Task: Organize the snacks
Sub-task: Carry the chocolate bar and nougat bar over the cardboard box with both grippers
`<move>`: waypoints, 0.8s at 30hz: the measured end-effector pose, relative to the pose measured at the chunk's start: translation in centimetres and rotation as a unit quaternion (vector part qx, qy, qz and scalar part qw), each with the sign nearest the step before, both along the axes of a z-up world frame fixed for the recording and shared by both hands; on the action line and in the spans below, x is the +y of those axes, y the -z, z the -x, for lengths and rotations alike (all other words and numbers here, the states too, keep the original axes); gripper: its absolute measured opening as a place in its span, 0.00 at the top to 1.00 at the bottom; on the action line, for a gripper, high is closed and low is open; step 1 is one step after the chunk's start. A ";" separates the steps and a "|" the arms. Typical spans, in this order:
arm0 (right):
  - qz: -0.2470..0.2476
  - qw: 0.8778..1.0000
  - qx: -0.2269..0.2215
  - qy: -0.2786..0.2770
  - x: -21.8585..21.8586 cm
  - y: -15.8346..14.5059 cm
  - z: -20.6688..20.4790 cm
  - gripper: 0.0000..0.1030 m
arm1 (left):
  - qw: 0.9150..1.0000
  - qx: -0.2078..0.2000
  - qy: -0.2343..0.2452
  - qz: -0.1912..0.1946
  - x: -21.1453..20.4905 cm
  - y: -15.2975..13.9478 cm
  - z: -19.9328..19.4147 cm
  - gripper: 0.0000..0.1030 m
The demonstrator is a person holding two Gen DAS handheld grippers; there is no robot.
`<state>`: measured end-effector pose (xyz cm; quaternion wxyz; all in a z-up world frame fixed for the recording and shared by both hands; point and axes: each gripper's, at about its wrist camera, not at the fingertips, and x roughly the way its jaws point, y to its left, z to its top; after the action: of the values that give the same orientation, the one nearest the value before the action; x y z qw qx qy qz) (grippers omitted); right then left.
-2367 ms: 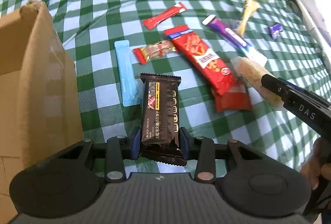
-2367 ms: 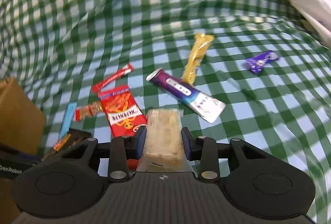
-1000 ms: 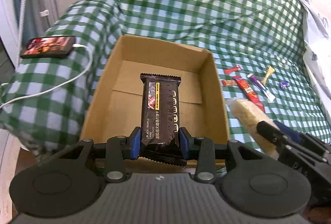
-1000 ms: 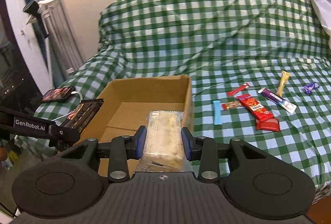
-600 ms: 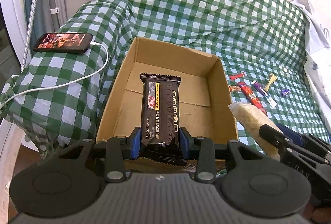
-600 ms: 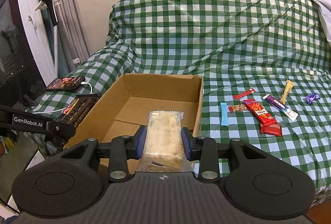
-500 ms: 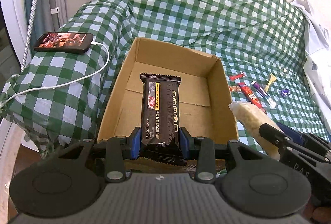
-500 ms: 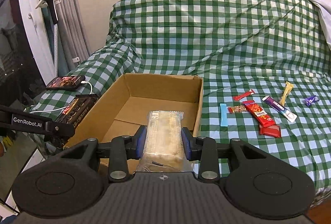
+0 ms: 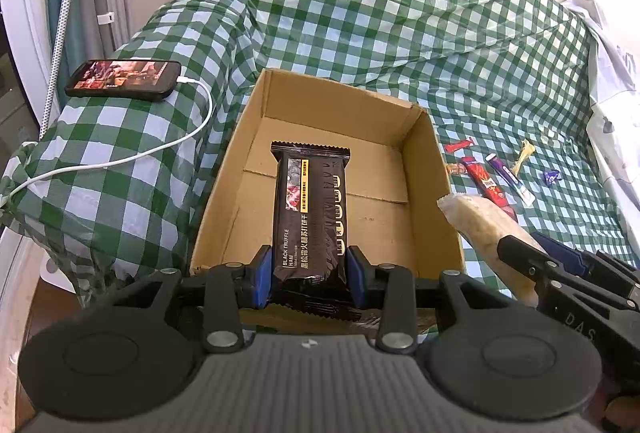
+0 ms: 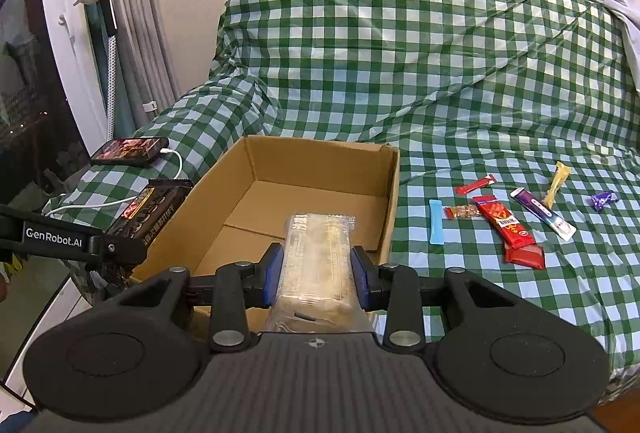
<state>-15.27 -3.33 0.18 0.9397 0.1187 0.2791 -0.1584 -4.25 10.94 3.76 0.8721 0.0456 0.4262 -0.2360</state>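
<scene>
While I've got both hands full over the cardboard box (image 9: pixel 434 193), the writing is pretty readable: my left gripper (image 9: pixel 310 279) is clamped on a glossy black snack pack (image 9: pixel 312 217) with crimped zigzag ends, printed "BLACK TRUFFLE HAM" in white plus some Chinese characters, and it sits above the near end of the open box. From the right wrist view that gripper's side arm reads "GenRobot.AI", and my right gripper (image 10: pixel 318 279) is squeezing a clear crinkly wrapper of pale crumbly biscuit (image 10: pixel 318 253), pointing over the box's near right corner. In the left view the right gripper's finger shows "DAS", the rest cut off. Plain brown corrugated box, flaps folded flat inside, sitting on shiny green-and-white checked cloth (image 10: pixel 440 81). Off to the right on the cloth are the loose snacks: a light blue stick (image 10: pixel 436 221), a flat red packet (image 10: pixel 508 227), a purple-and-white tube (image 10: pixel 544 213), a yellow twist (image 10: pixel 558 179), and a small purple candy (image 10: pixel 604 200); their print is too small to read. Far left there's a phone (image 9: pixel 124 80), screen lit, with a white cable (image 9: pixel 152 149) plugged in.
</scene>
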 end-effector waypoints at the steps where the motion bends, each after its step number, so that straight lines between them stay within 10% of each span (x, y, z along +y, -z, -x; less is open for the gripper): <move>1: 0.000 1.000 0.000 0.000 0.0 0.0 0.0 0.63 | 1.000 0.001 0.000 -0.001 0.0 0.0 0.0 0.58; 24: -0.006 1.000 0.020 -0.003 -0.2 1.1 -1.4 0.63 | 1.000 0.015 0.003 -0.014 -0.9 1.8 -1.4 0.58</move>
<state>-13.87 -3.55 -0.88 0.9337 0.1207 0.2989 -0.1559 -2.82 10.02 2.01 0.8641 0.0558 0.4427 -0.2330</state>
